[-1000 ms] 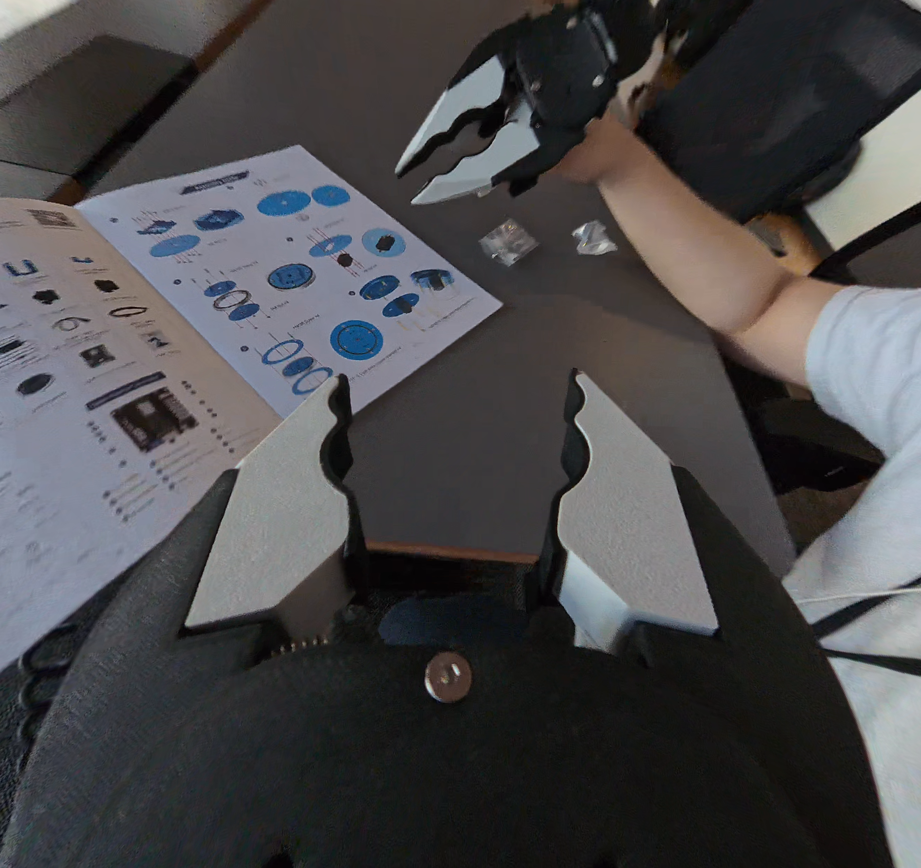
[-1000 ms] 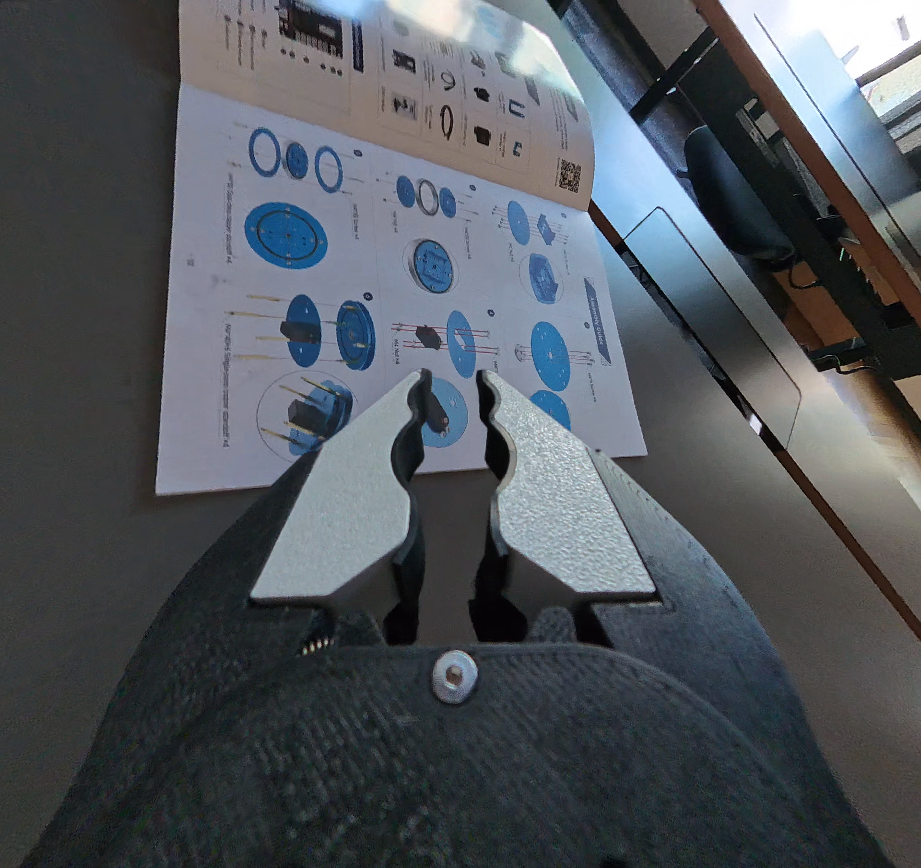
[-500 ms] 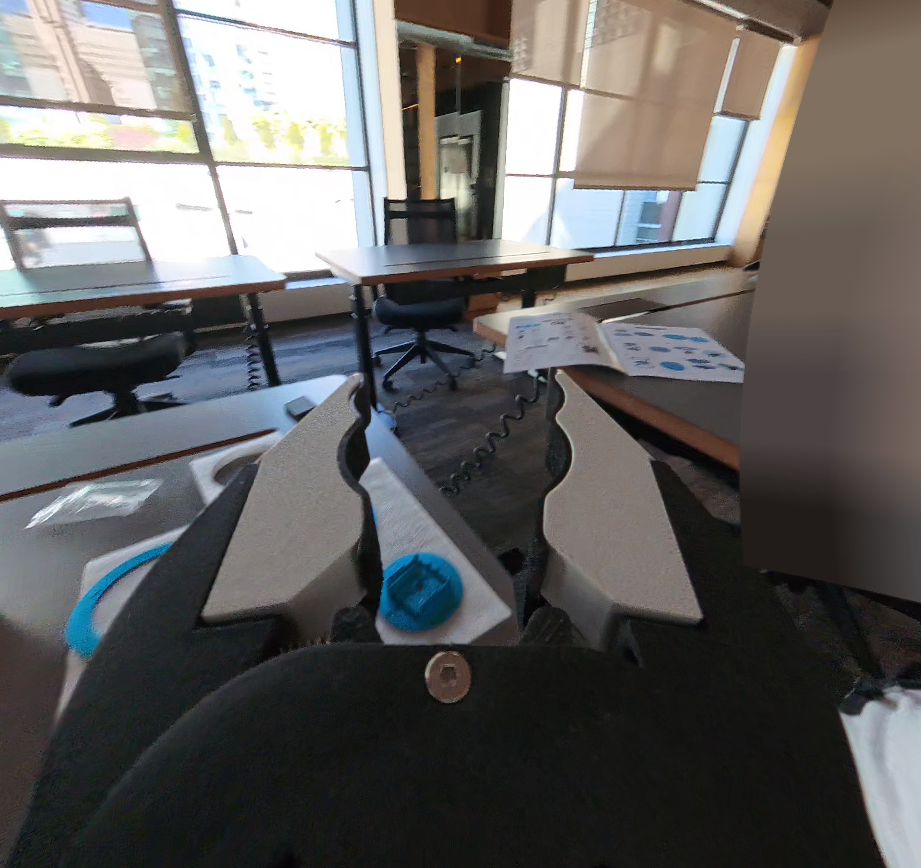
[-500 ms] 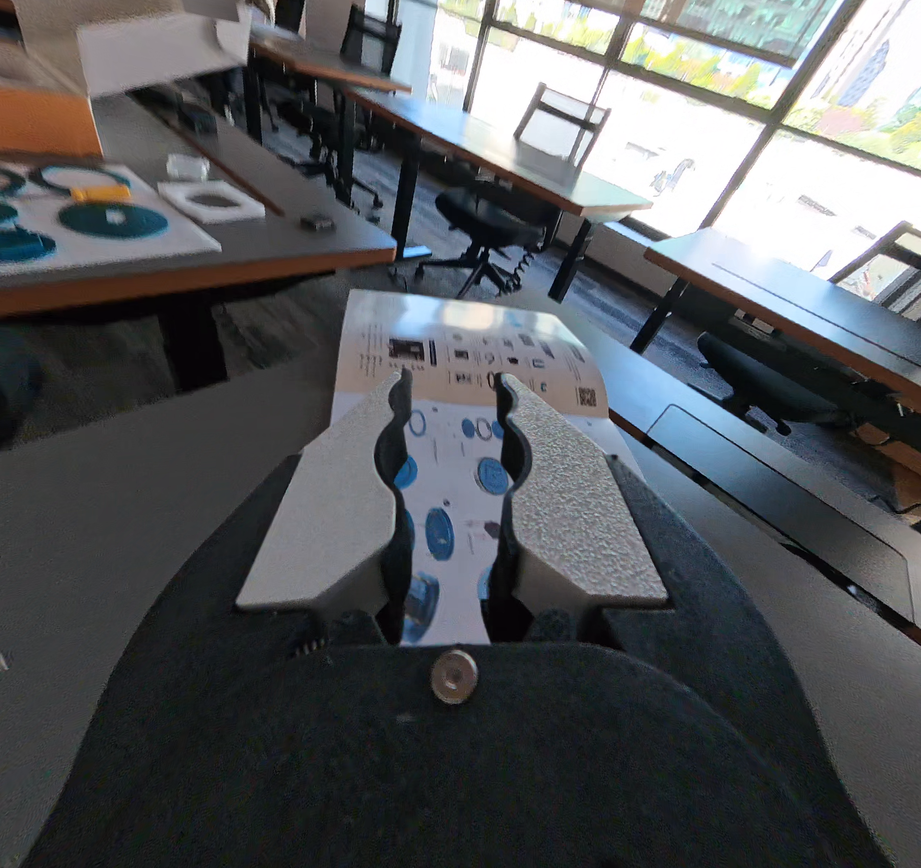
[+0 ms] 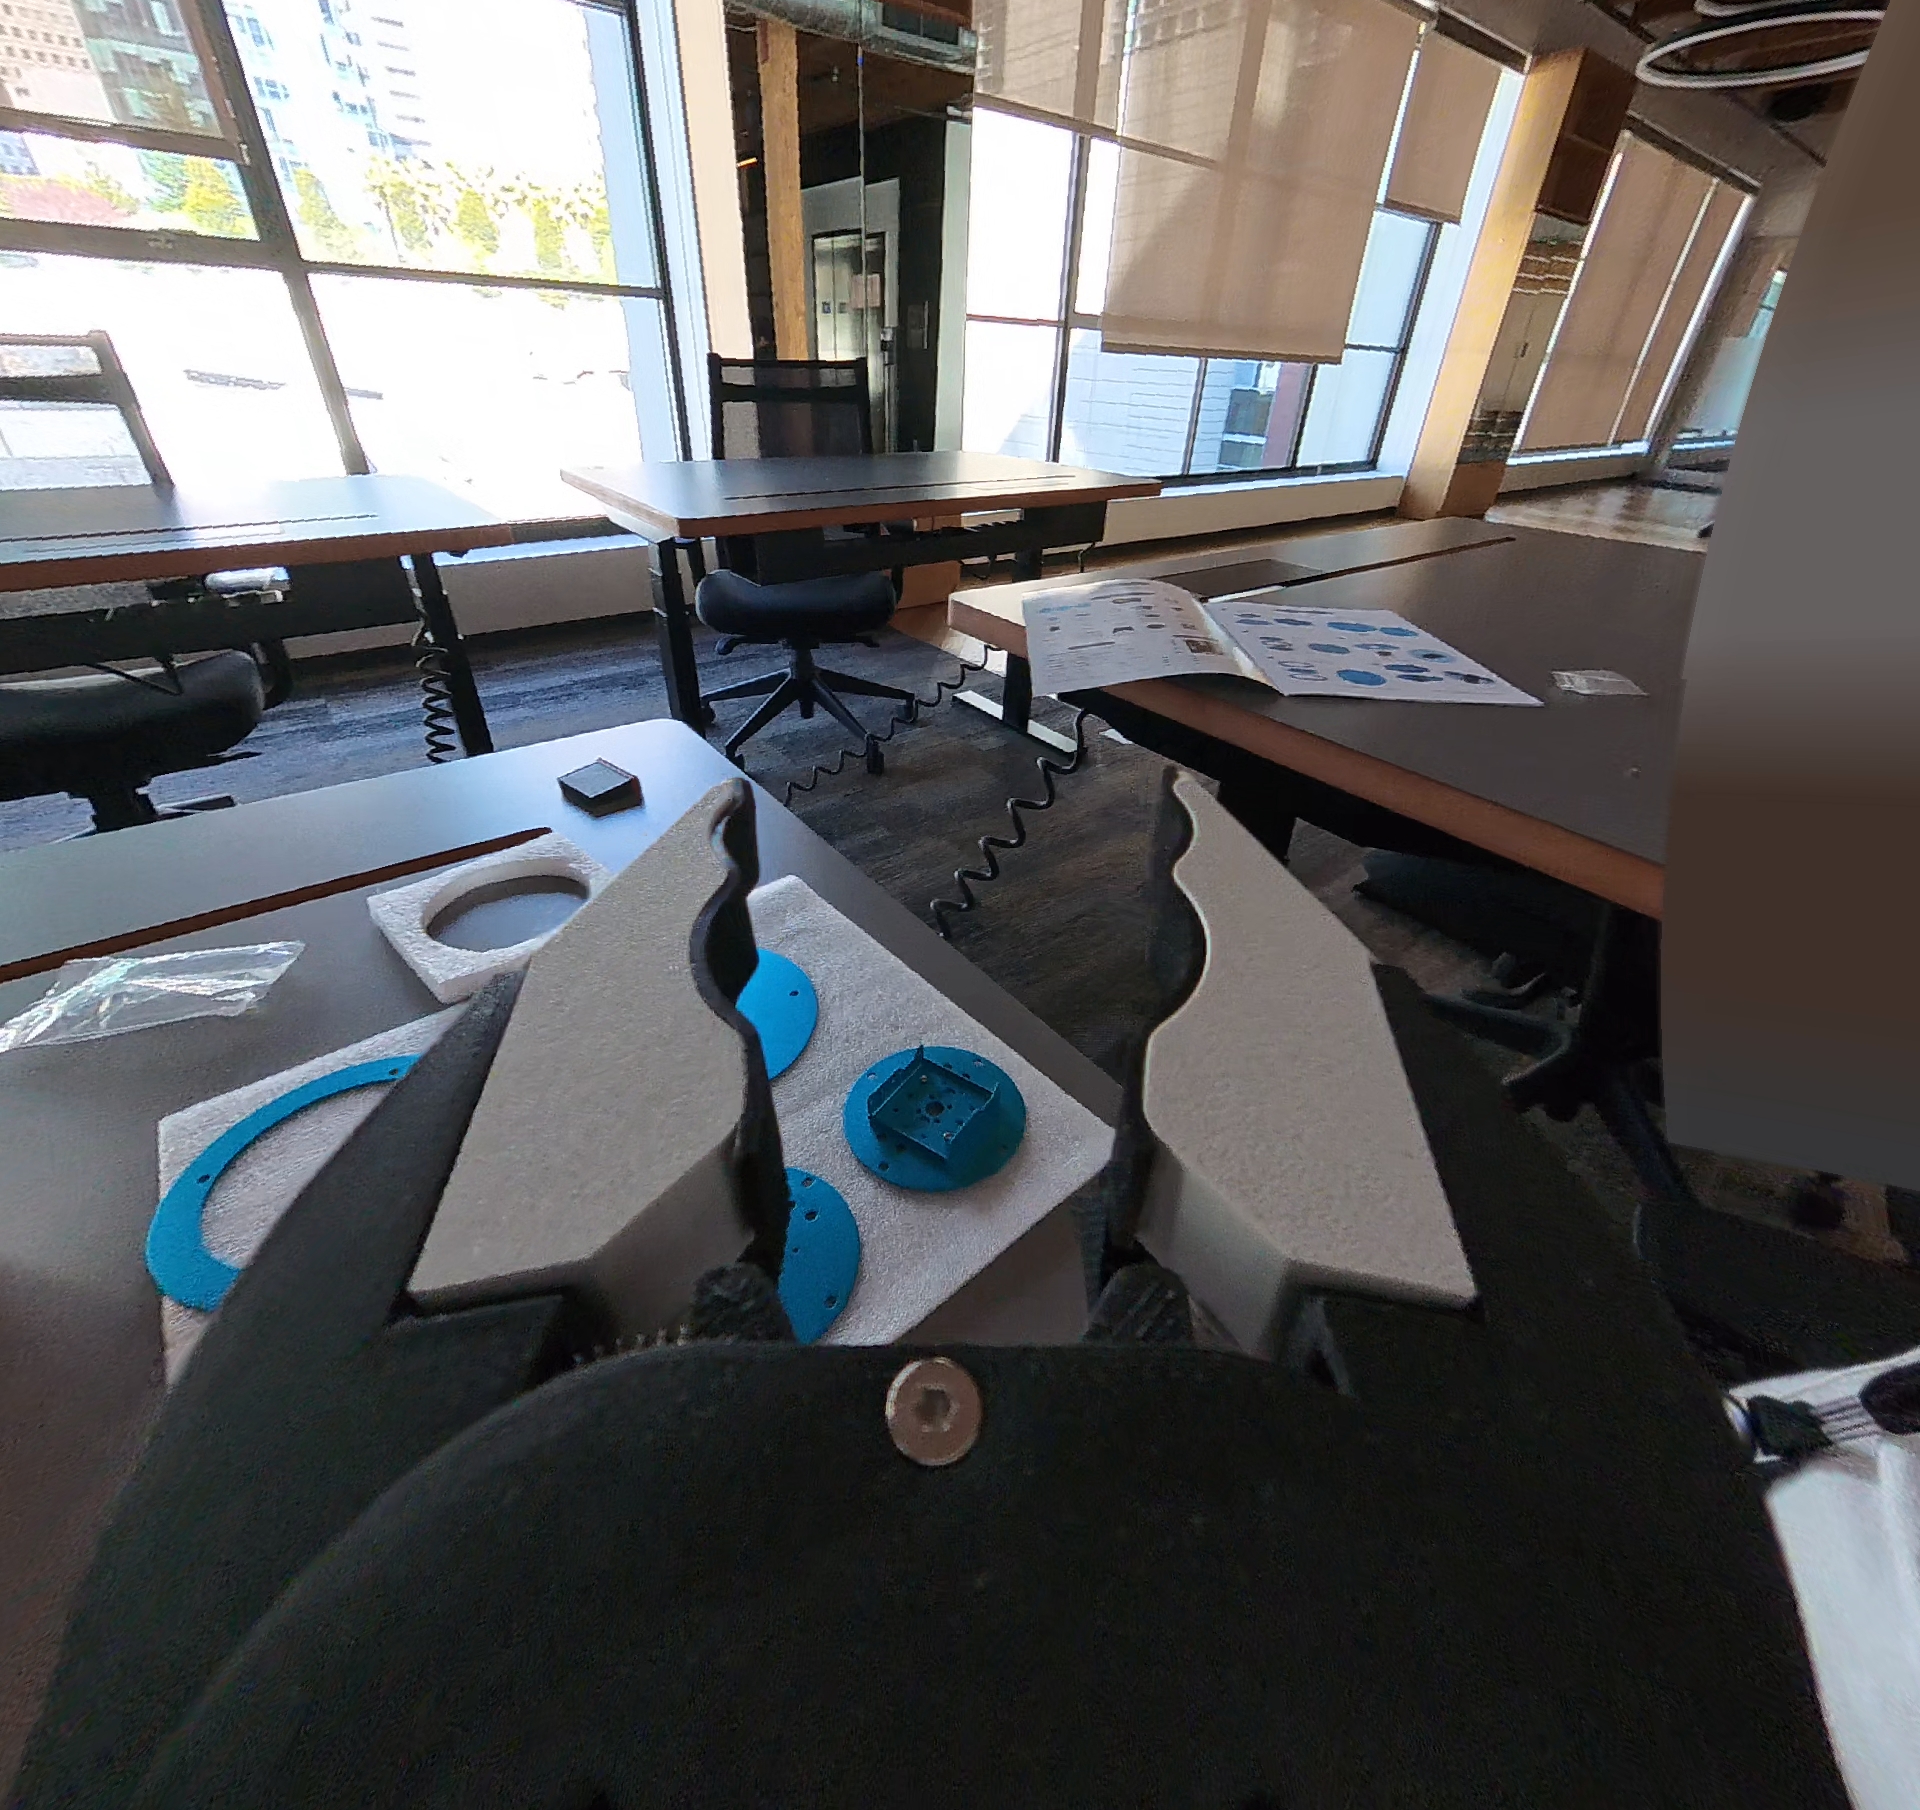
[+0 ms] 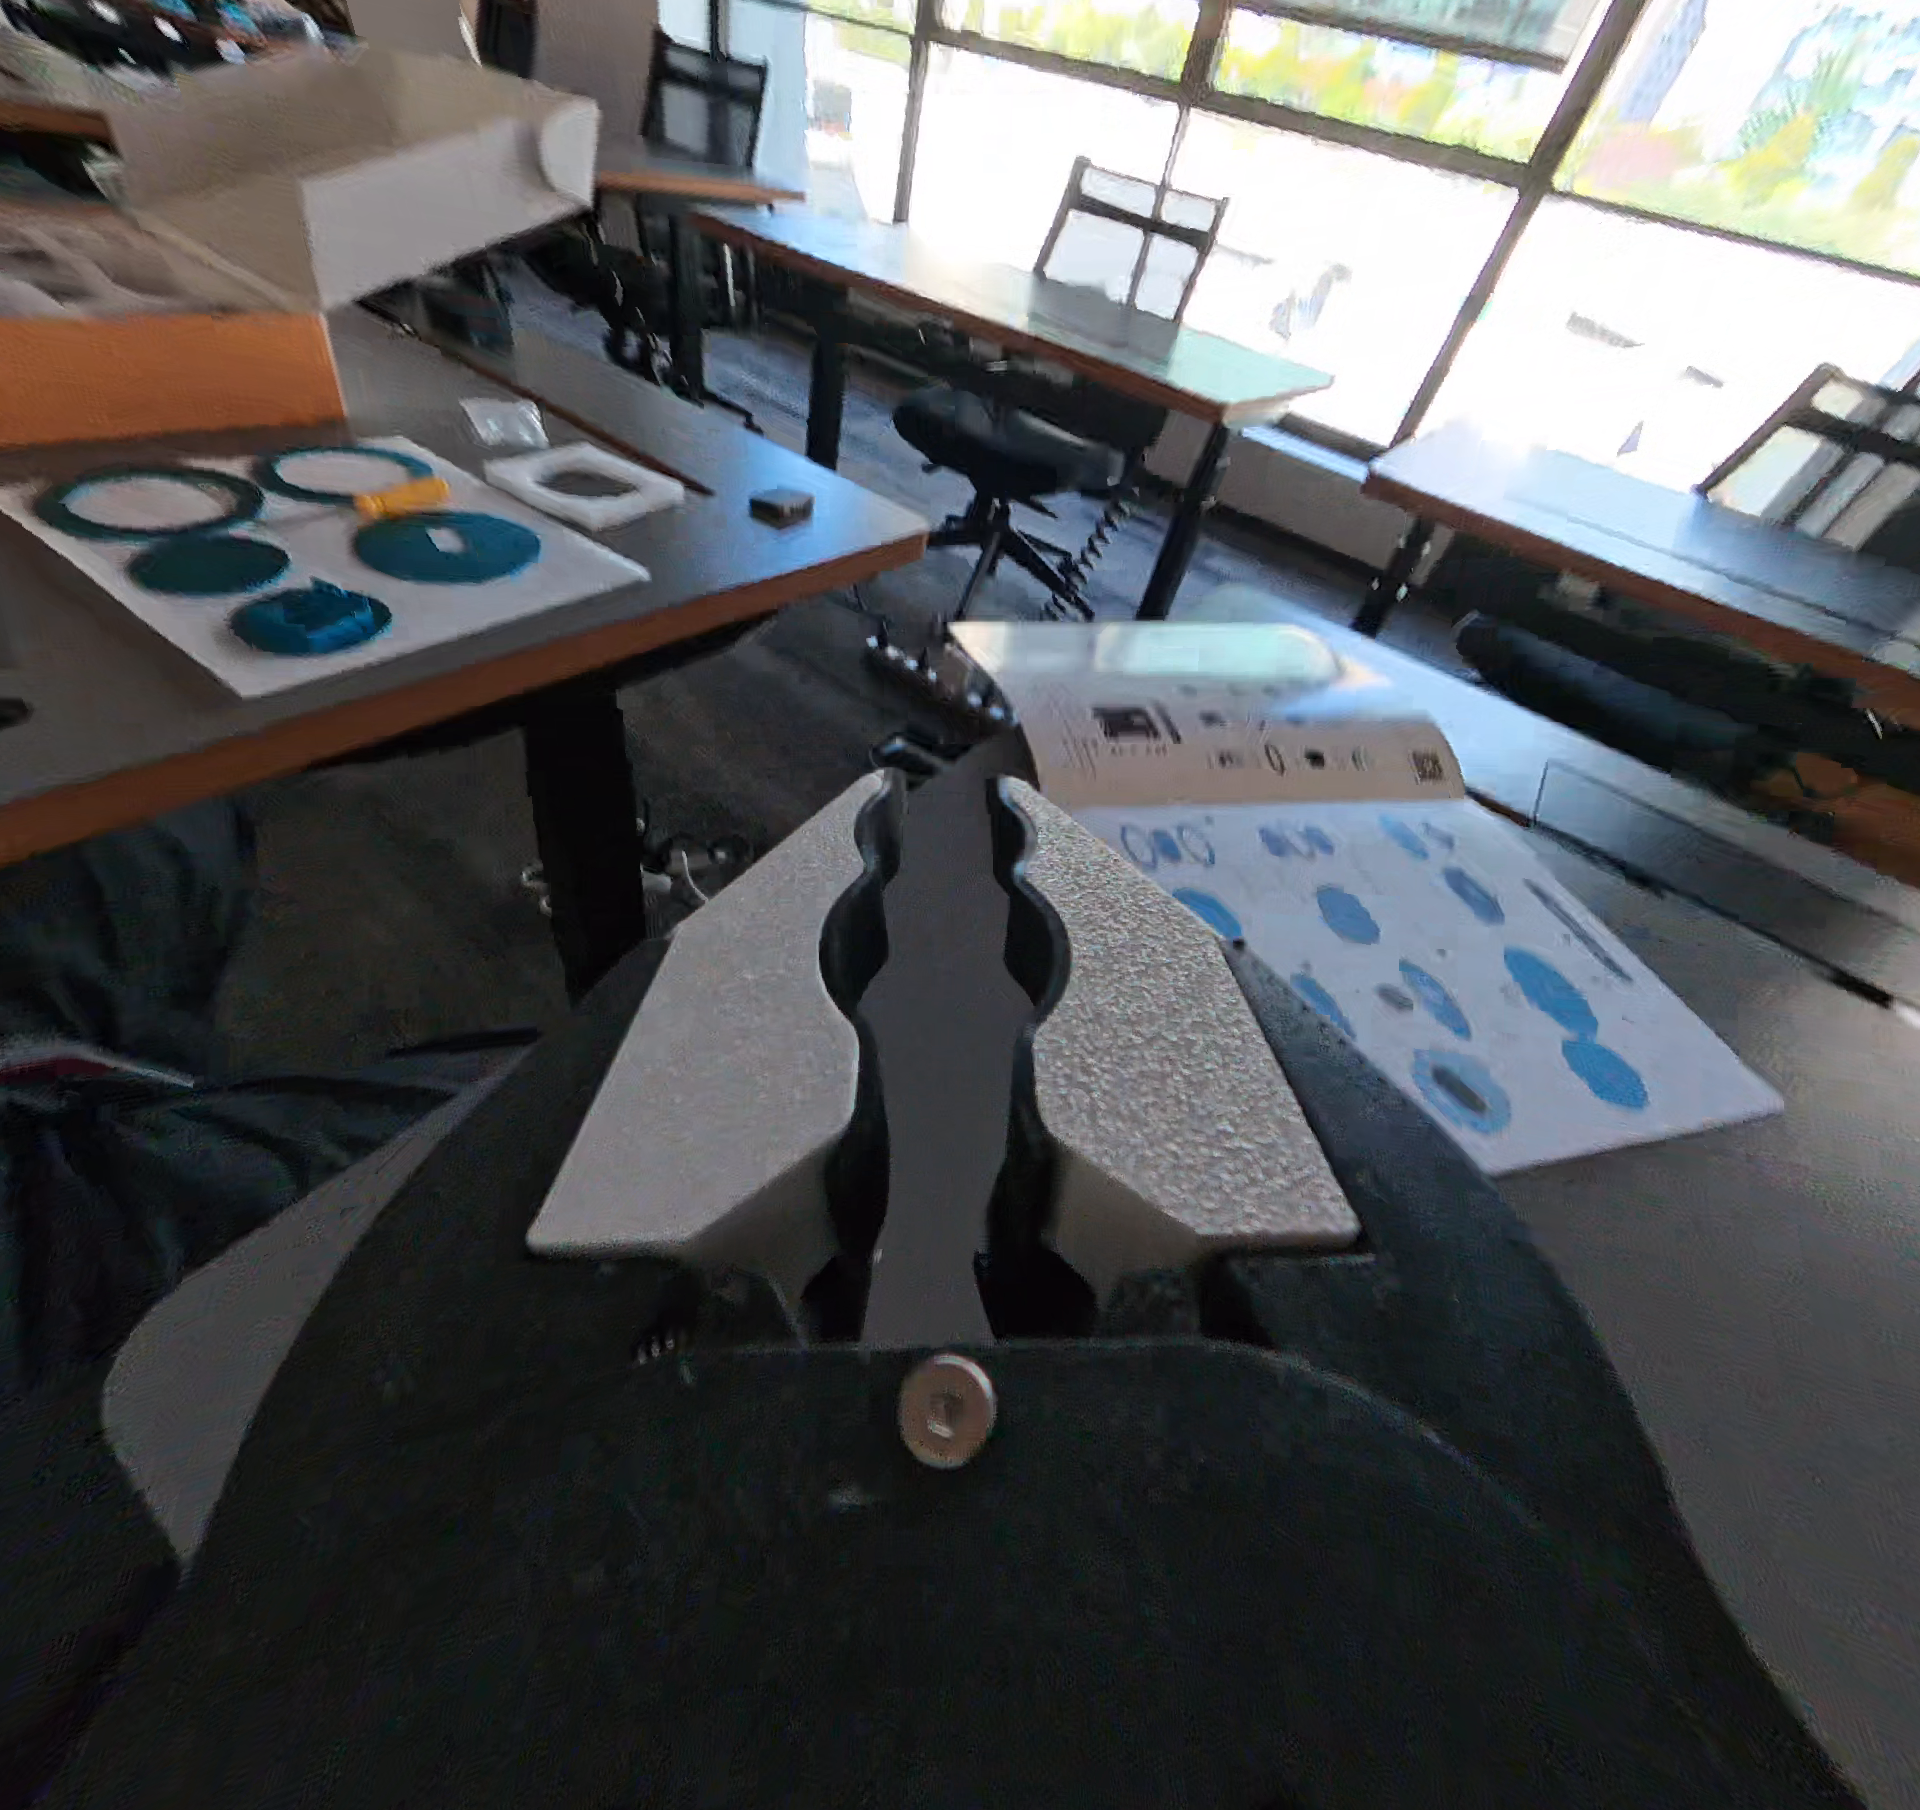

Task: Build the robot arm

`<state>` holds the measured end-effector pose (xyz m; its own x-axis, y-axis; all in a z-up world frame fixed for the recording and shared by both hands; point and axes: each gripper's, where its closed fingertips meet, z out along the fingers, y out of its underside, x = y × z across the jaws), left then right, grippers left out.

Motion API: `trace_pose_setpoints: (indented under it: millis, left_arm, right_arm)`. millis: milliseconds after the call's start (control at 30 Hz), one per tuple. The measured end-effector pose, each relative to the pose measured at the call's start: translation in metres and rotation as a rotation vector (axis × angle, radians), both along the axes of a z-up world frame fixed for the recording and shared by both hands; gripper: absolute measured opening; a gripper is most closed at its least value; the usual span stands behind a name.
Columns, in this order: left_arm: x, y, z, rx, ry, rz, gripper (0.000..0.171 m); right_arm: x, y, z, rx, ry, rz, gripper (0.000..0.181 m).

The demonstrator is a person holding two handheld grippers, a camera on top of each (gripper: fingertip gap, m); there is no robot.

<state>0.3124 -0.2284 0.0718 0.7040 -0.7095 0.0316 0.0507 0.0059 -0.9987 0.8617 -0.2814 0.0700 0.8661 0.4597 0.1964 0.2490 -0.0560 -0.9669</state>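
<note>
My left gripper (image 5: 956, 794) is open and empty. It hangs above the corner of a dark desk (image 5: 312, 825). Under it lies a white foam sheet (image 5: 997, 1230) with a blue disc carrying a square mount (image 5: 933, 1116), two flat blue discs (image 5: 777, 1007) and a blue ring (image 5: 239, 1178). My right gripper (image 6: 945, 796) holds nothing, its jaws a narrow gap apart. It is above a second dark desk (image 6: 1662, 1397), beside an open instruction booklet (image 6: 1403, 950). The foam sheet with the blue parts (image 6: 312, 565) shows far left in the right wrist view.
A foam square with a round hole (image 5: 488, 913), a clear plastic bag (image 5: 145, 981) and a small black block (image 5: 600, 786) lie on the near desk. The booklet (image 5: 1268, 648) lies on the far desk. An orange box (image 6: 156, 368), office chairs (image 5: 795, 607) and coiled cables stand around. My hands' fingertips stand some 55 cm from each other.
Both grippers have swung up from looking down at the booklet. The left one has turned to the desk with the blue parts and come closer to them. The right one has drifted left of the booklet.
</note>
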Motion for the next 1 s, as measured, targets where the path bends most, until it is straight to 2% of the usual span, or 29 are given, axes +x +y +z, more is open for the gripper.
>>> trace_pose_setpoints:
  millis: [100, 200, 367, 433, 533, 667, 733, 1000]
  left_arm:
    - [0.004, -0.001, -0.006, -0.010, 0.025, -0.050, 0.075]
    - [0.006, -0.002, -0.011, -0.023, 0.033, -0.081, 0.075]
    - [0.007, -0.008, -0.013, -0.040, 0.035, -0.091, 0.074]
    - [0.006, -0.010, -0.013, -0.037, 0.041, -0.075, 0.074]
    - [0.004, -0.013, -0.015, -0.048, 0.056, -0.054, 0.073]
    - [-0.001, -0.013, -0.017, -0.056, 0.071, -0.032, 0.073]
    - [-0.001, -0.011, -0.016, -0.061, 0.071, -0.032, 0.073]
    - [0.005, -0.012, -0.016, -0.068, 0.098, -0.040, 0.072]
  right_arm:
    - [0.007, -0.020, -0.040, -0.121, -0.083, -0.060, 0.016]
    - [0.016, -0.033, -0.078, -0.244, -0.196, -0.030, 0.018]
    - [0.020, -0.033, -0.114, -0.407, -0.259, 0.047, 0.016]
    - [0.032, -0.031, -0.129, -0.479, -0.359, 0.039, 0.016]
    - [0.059, -0.031, -0.123, -0.492, -0.394, -0.041, 0.010]
    - [0.091, -0.041, -0.117, -0.512, -0.261, -0.145, 0.009]
    - [0.094, -0.043, -0.122, -0.533, -0.183, -0.139, 0.009]
    - [0.089, -0.047, -0.150, -0.623, -0.251, -0.062, 0.014]
